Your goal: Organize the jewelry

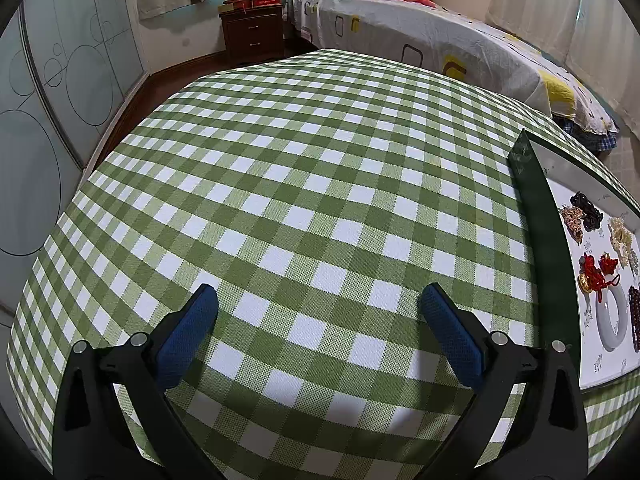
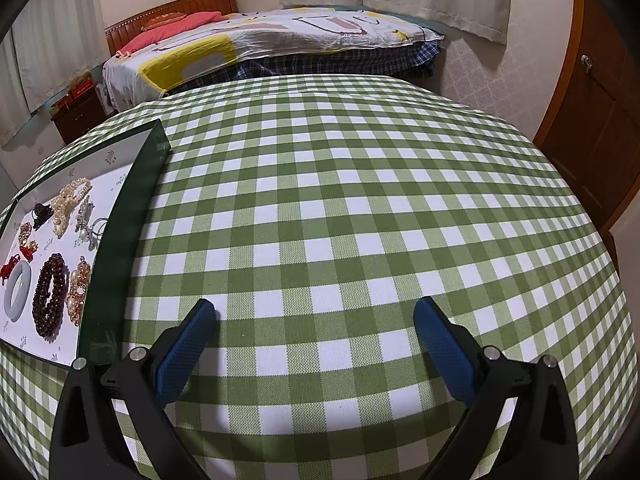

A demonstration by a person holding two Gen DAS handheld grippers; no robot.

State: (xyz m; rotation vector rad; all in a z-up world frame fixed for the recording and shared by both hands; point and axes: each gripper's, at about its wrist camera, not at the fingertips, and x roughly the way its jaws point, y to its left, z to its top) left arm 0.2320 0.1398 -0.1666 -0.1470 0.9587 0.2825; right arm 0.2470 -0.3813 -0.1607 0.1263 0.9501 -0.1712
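Landmark is the green tray point(image 1: 532, 216), a shallow dark-green box with a white floor, sitting on the checked tablecloth point(image 1: 304, 208).

Left gripper point(image 1: 318, 300) hangs over bare cloth to the left of the tray, blue pads spread wide apart, nothing between them; the right-hand finger point(image 1: 452, 332) sits near the tray's left wall, not touching it.

In the tray, left wrist view: dark knotted bracelet point(image 1: 586, 210) at the far end with a gold-brown chain cluster point(image 1: 573, 220) just beside it, pearl strand point(image 1: 622, 238) to their right, red cord knots point(image 1: 600, 270) nearer, with a small gold charm point(image 1: 585, 280) at their left edge. White jade bangle point(image 1: 611, 322) lies flat at the near end, touching the red cord, and the brown bead bracelet point(image 1: 634, 320) is just right of it, cut by the frame edge.

Right wrist view, same tray point(image 2: 124, 240) now at far left: bangle point(image 2: 18, 290), brown beads point(image 2: 50, 300), gold-and-pearl piece point(image 2: 78, 292) against the tray's right wall, pearl strand point(image 2: 70, 202) further back, silvery clip items point(image 2: 88, 220) beside it, too small to identify.

Right gripper point(image 2: 314, 316) is to the right of the tray over bare cloth, pads spread wide, gripping nothing; its left finger point(image 2: 188, 344) is near the tray's near right corner.

Beyond the table: bed point(image 2: 260, 40), nightstand point(image 1: 252, 34), door point(image 2: 600, 120).
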